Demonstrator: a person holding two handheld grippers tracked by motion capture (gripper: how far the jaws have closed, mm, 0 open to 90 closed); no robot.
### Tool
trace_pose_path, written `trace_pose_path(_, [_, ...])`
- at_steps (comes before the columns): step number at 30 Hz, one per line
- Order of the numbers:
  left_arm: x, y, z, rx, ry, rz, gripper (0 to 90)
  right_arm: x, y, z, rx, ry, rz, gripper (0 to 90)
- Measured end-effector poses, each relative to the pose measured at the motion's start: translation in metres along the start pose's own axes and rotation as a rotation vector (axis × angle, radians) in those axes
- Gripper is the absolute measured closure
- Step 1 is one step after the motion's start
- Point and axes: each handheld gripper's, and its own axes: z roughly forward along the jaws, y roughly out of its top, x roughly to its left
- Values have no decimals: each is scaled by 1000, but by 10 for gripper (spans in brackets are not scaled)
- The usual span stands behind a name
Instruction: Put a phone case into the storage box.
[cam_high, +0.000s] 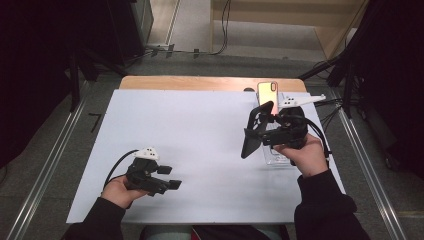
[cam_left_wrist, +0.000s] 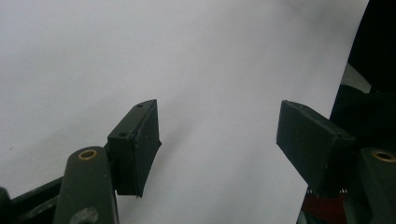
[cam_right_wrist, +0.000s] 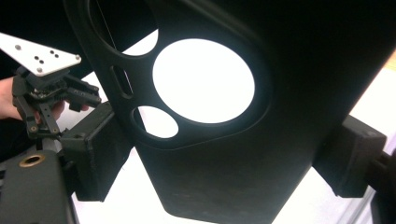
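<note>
My right gripper (cam_high: 260, 131) hangs over the right side of the white sheet (cam_high: 200, 130), shut on a black phone case (cam_high: 251, 136) held upright above the table. In the right gripper view the case (cam_right_wrist: 299, 70) sits between the two jaws of the right gripper (cam_right_wrist: 222, 154), with round camera cut-outs showing the white sheet through them. A phone (cam_high: 267, 93) with a shiny pinkish back stands at the table's far edge, just behind that gripper. My left gripper (cam_high: 171, 177) rests near the front left, open and empty. In its own view the left gripper (cam_left_wrist: 217, 121) has its jaws spread wide over bare sheet.
A clear flat plastic piece (cam_high: 278, 156) lies on the sheet under the right hand. The wooden table edge (cam_high: 200, 82) shows beyond the sheet. Metal rails (cam_high: 50, 160) run along both sides, with cables (cam_high: 330, 107) at the back right. The left gripper (cam_right_wrist: 46, 93) also appears far off in the right gripper view.
</note>
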Motion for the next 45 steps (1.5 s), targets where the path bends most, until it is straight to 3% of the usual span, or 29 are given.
trace_pose_path(17, [0, -7, -3, -28, 37, -43, 303, -28, 0, -16, -59, -184, 94, 128])
trace_pose_path(28, [-1, -12, -7, -36, 53, -59, 303, -48, -2, -15, -99, -267, 170, 129])
trace_pose_path(32, [-1, -13, -8, -34, 53, -61, 303, -53, -2, -12, -96, -308, 166, 129])
trace_pose_path(45, [0, -14, -9, -42, 51, -65, 303, -81, -4, -8, -114, -387, 217, 130])
